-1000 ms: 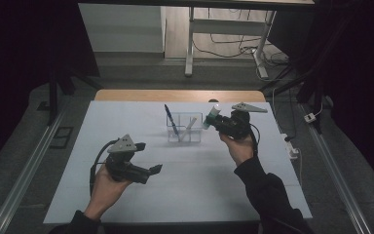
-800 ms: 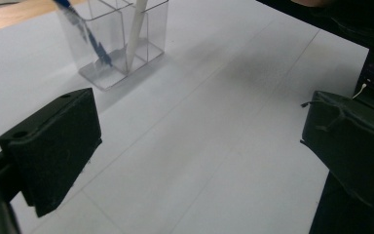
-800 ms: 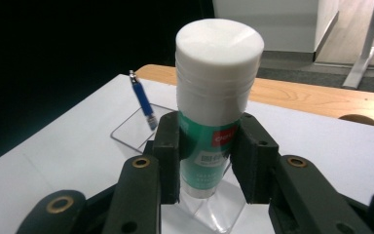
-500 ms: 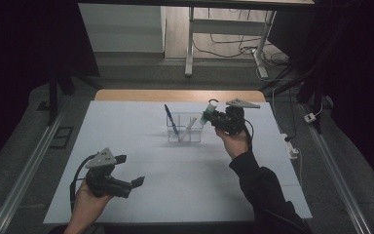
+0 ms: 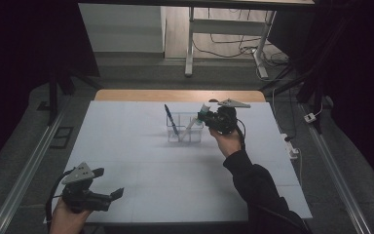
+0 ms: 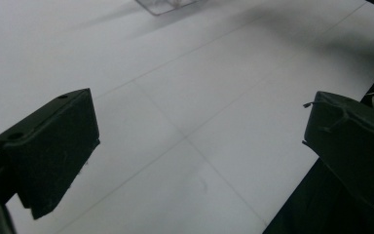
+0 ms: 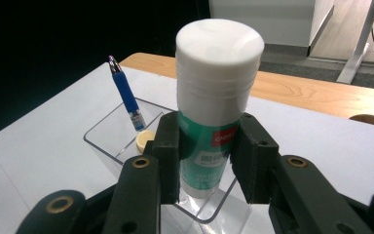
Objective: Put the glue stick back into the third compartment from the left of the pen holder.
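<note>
Leftmost, left gripper (image 5: 108, 196): jaws spread wide, empty, hand low at the near table (image 5: 126, 146) corner, well apart from the work. Centre, clear organiser (image 5: 185, 127): blue pen (image 5: 171, 119) leaning in its left compartment, a yellow-capped item (image 7: 145, 139) beside it. Right, right gripper (image 5: 205, 117): jaws pinching the glue stick (image 7: 214, 97) (white cap up, roughly upright) over the organiser's right compartment. Risk, as judged: a tilted release could catch the glue stick on the wall, or tip the light organiser. Forearm extended forward, wrist level.
</note>
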A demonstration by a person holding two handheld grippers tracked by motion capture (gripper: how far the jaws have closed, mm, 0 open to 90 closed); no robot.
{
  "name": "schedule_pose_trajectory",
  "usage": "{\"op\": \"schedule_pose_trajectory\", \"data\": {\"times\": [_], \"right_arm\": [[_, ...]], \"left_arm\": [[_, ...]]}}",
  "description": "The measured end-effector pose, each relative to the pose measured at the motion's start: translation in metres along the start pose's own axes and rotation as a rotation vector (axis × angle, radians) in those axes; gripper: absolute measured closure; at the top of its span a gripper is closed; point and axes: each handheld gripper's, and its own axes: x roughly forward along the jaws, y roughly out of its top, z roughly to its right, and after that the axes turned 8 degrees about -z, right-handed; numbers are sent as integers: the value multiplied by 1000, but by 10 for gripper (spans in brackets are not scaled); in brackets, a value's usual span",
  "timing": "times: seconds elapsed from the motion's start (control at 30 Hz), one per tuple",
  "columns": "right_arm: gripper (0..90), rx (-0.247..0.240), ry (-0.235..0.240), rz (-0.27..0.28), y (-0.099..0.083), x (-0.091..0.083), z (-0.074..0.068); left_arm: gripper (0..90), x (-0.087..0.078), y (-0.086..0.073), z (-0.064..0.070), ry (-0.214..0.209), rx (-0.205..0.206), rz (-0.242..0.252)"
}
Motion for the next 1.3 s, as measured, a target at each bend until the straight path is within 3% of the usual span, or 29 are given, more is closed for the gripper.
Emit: {"op": "schedule_pose_trajectory", "data": {"times": [0.23,0.5,0.7,0.87,1.3], "right_arm": [[651,-13,-7,-19,-3,9,-2],[649,-35,-20,-39,-7,15,-5],[633,-42,-38,-58,-8,17,-4],[596,-26,-22,-40,-6,11,-4],[423,-67,-22,-62,-8,-6,-6]], "left_arm": [[0,-6,-14,-3,20,-38,-38],[0,-7,-20,-5,39,-45,-74],[0,-7,-21,-5,40,-50,-74],[0,-7,-21,-5,39,-48,-81],[0,-7,-21,-5,26,-45,-79]]}}
